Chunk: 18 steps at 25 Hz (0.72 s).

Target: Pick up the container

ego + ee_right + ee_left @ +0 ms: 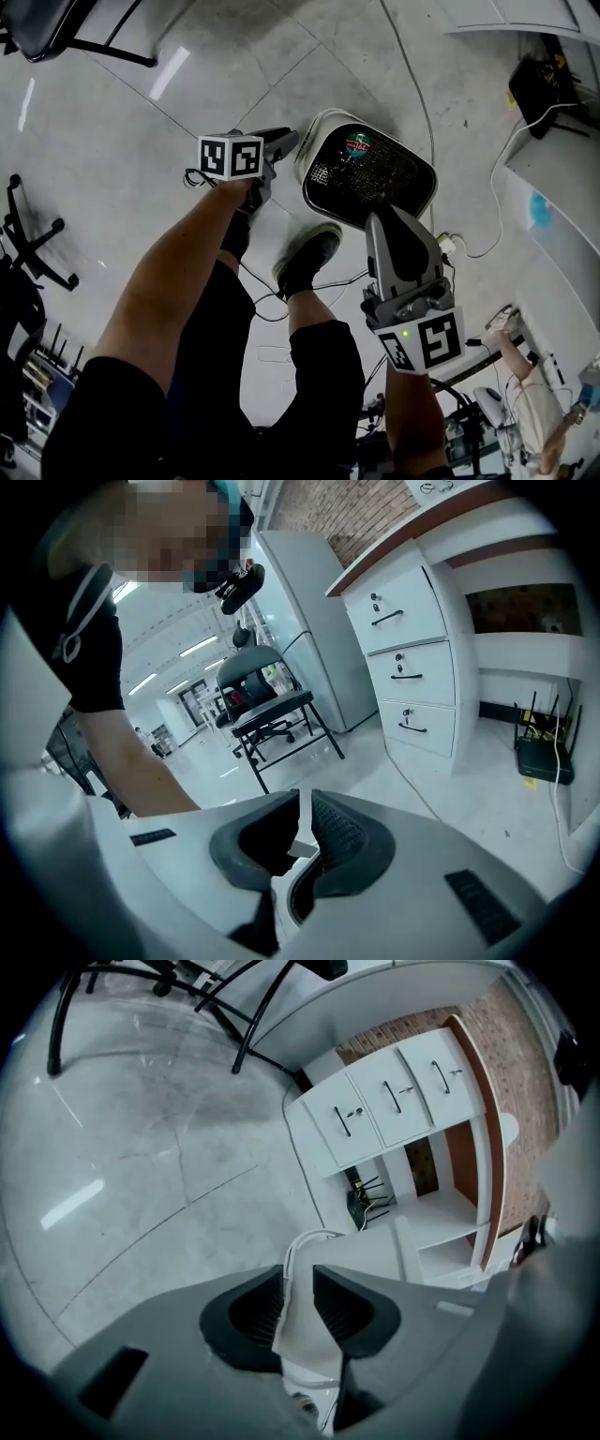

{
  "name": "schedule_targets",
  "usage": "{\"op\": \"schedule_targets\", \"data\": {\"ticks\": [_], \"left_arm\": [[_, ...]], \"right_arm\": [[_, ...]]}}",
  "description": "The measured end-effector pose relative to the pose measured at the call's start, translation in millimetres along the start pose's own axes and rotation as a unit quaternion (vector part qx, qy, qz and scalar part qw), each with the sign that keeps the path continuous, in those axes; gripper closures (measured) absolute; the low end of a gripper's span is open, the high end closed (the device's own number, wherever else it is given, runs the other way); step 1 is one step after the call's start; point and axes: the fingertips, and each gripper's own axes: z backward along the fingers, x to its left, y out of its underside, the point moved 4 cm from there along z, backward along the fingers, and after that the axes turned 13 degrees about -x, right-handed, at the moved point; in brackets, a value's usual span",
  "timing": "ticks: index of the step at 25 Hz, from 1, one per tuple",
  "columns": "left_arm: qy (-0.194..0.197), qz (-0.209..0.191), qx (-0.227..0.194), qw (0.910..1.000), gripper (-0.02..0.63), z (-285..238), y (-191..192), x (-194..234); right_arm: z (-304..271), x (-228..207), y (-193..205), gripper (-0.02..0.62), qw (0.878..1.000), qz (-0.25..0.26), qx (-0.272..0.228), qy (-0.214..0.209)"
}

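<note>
The container (319,131) is a white bin with a black liner and rubbish inside, low over the floor in the head view. My left gripper (287,142) is at its left rim. In the left gripper view the white rim (302,1335) runs between the jaws of the left gripper (298,1290), which stand a little apart, with the rim against one pad. My right gripper (384,220) holds the near right rim. The right gripper view shows the right gripper (304,822) shut on the thin white rim (292,886).
A foot in a black shoe (307,255) stands just beside the bin, with cables and a power strip (448,246) on the floor. White drawers (389,1101) and a router (367,1206) lie beyond. An office chair (272,710) and a chair base (37,246) stand nearby.
</note>
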Motion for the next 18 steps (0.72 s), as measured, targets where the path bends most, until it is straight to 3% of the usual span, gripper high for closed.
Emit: {"op": "schedule_targets", "data": {"ticks": [3,9,13,18], "left_arm": [[0.009,0.025,-0.010,0.9996,0.491,-13.5,3.2,5.6],[0.016,0.002,0.030,0.9994,0.459,-30.7,21.0,20.6],[0.033,0.009,0.059,0.9977,0.434,-37.3,37.0,24.7],[0.069,0.014,0.057,0.9959,0.434,-42.0,44.9,27.4]], "right_arm": [[-1.3,-2.1,9.4,0.586,1.000,-0.003,0.001,-0.006],[-5.3,-4.1,24.5,0.586,1.000,-0.007,0.000,-0.010],[-2.1,-6.2,28.9,0.586,1.000,0.000,-0.003,-0.013],[4.0,-10.3,38.4,0.586,1.000,-0.010,-0.006,-0.013]]}}
